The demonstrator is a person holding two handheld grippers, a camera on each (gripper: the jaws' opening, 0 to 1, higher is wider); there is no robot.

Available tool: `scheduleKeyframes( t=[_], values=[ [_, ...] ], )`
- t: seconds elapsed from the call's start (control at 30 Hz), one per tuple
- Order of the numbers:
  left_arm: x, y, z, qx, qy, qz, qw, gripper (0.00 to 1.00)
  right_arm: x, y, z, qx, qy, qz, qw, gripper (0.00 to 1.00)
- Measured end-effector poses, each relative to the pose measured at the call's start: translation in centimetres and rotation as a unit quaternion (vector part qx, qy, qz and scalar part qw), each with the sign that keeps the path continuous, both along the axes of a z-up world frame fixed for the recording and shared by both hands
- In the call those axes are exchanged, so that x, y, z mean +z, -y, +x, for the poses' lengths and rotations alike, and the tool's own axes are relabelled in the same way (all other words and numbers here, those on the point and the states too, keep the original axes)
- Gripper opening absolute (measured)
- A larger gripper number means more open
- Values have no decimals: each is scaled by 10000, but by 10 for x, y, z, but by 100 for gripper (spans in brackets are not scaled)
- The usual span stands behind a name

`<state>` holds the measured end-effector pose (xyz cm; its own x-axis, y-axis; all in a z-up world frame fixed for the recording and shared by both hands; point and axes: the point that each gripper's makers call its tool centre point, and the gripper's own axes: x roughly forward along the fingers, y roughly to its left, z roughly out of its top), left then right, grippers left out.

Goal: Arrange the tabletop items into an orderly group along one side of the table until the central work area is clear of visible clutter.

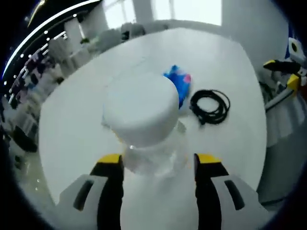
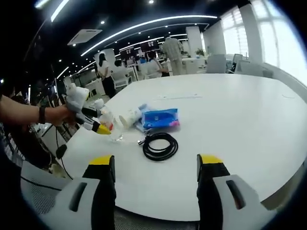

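A large white table [image 2: 249, 120] with a rounded edge takes up the middle of an open office. Bright windows [image 2: 268, 33] run along one side, washing that wall in daylight. The dark ceiling carries long curved light strips [image 2: 144, 26], small round spotlights and a square air vent [image 2: 85, 36]. Beyond the table stand desks and white chairs [image 2: 216, 62], with several people [image 2: 172, 50] standing among them in the distance

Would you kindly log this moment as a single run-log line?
left gripper: shut on jar | right gripper: open, holds nothing | tissue pack and cable: lying on table
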<state>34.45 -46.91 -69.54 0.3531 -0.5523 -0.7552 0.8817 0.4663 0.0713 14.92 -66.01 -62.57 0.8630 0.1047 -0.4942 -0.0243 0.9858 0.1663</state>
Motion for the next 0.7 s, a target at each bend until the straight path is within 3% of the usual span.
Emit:
scheduleKeyframes(
  t=[0.03, 0.07, 0.1, 0.13, 0.17, 0.23, 0.3, 0.4, 0.53, 0.7],
  values=[
    [0, 0, 2, 213, -27, -115, 9997, 63, 0, 0, 0, -1, 0, 3, 10000, 69],
    [2, 3, 5, 734, -166, -523, 9958, 69, 0, 0, 0, -2, 7, 6, 10000, 69],
    [4, 6, 4, 994, -299, -783, 9915, 73, 0, 0, 0, -3, 10, 8, 10000, 69],
    [6, 5, 8, 1512, -379, -1133, 9813, 76, 0, 0, 0, -6, 14, 12, 10000, 69],
    [7, 1, 12, 1869, -321, -1268, 9736, 77, 0, 0, 0, -8, 17, 14, 10000, 69],
    [6, -6, 15, 2347, -87, -1322, 9630, 77, 0, 1, 0, -17, 24, 21, 10000, 69],
    [3, -6, 11, 2587, 24, -1329, 9568, 77, 0, 1, 0, -18, 21, 29, 10000, 69],
    [-3, 2, 3, 2697, 19, -1253, 9548, 76, 0, 0, 0, -2, 21, 32, 10000, 69],
    [-2, 4, 4, 3195, 62, -1366, 9377, 75, 0, -1, 0, 19, 22, 38, 10000, 69],
    [-4, -1, 5, 3436, 237, -1064, 9327, 72, 0, -1, 0, 30, 36, 50, 10000, 69]
  ],
)
